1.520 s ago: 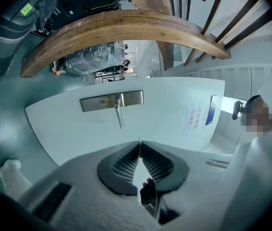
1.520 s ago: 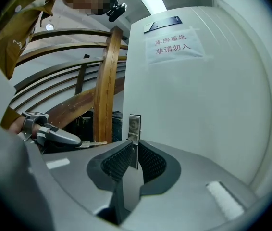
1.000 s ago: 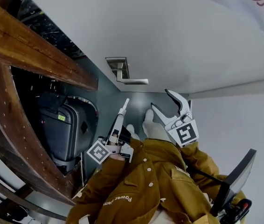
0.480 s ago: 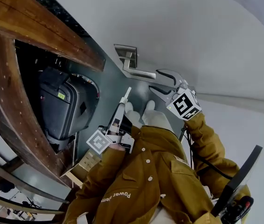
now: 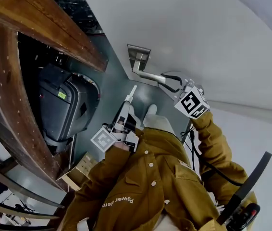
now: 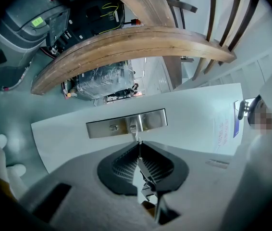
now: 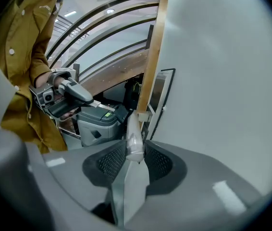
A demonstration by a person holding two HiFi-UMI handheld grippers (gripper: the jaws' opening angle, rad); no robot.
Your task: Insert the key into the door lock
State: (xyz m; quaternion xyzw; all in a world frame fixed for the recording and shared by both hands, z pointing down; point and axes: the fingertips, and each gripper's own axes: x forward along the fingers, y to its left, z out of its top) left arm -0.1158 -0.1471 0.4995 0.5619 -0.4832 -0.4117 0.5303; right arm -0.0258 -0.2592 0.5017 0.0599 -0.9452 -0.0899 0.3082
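The white door (image 5: 213, 37) carries a metal lock plate (image 5: 138, 57) with a lever handle (image 5: 150, 76). My right gripper (image 5: 170, 83) sits over the free end of the handle. Its jaws are closing, and in the right gripper view the handle (image 7: 133, 138) lies snug between both pads. My left gripper (image 5: 132, 91) is shut on a thin metal key (image 6: 143, 170). The key's tip (image 6: 138, 139) points level at the steel lock faceplate (image 6: 126, 123) on the door's edge, a short way off it.
A dark grey suitcase-like case (image 5: 61, 109) stands beyond the door's edge, under a curved wooden beam (image 5: 44, 28). A cardboard box (image 5: 80, 167) lies on the floor near my left arm. The person's tan jacket (image 5: 155, 186) fills the lower middle.
My right gripper came down from open air onto the handle's end, and its wide jaws narrowed around it. The left gripper with the key barely moved.
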